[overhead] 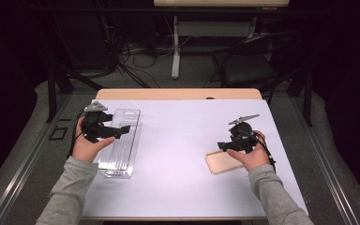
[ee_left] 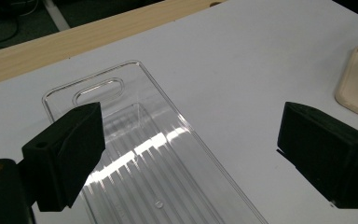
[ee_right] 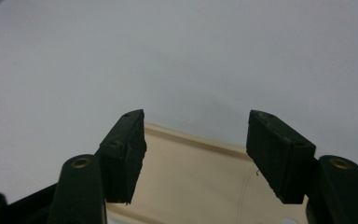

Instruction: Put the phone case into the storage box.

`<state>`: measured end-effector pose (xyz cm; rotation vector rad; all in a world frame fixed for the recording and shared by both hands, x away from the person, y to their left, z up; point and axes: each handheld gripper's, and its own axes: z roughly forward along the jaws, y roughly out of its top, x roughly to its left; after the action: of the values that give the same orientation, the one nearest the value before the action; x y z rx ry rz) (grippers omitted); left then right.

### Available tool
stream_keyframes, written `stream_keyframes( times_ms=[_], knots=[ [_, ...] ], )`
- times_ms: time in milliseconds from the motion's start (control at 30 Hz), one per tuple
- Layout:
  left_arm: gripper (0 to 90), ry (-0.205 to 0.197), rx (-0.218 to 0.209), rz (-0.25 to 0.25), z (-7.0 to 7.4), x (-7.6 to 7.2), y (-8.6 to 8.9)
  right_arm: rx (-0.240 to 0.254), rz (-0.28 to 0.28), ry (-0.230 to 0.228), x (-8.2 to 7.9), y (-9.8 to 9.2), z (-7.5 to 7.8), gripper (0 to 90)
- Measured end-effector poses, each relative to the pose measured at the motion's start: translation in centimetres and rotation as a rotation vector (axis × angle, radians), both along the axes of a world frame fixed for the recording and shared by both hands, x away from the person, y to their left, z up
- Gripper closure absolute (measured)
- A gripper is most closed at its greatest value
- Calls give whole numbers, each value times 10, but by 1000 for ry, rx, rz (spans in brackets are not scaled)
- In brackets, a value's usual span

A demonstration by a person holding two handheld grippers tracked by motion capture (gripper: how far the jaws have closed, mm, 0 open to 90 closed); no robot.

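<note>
White table cover (overhead: pixel 183 140) spans the wooden table (overhead: pixel 178 94). Clear plastic tray (overhead: pixel 120 143) lies lengthwise at my left, hang-slot end away from me. My left claw (overhead: pixel 122 130) hovers over the tray's near-left rim, jaws spread wide, grasping nothing; in the left gripper view the tray (ee_left: pixel 158 154) sits between and below them. Beige flat lid (overhead: pixel 222 161) lies at my right. My right claw (overhead: pixel 222 146) hangs above its far edge, jaws half-spread, not pressing on the lid (ee_right: pixel 191 182).
</note>
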<state>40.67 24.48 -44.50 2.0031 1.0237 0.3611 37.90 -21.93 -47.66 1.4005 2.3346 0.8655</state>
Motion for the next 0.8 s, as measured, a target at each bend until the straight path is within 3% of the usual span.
stream_keyframes(
  times_ms=[167, 467, 800],
  knots=[
    [77, -5, 6, -6, 1, -2, -1, -17, -13, 8, 6, -1, 4, 402],
    [77, -16, 14, -6, 3, -6, -4, -99, -29, 42, 18, -7, 7, 434],
    [77, -15, 9, 0, 3, -6, -2, -50, -61, 152, 32, -24, 5, 510]
  ],
)
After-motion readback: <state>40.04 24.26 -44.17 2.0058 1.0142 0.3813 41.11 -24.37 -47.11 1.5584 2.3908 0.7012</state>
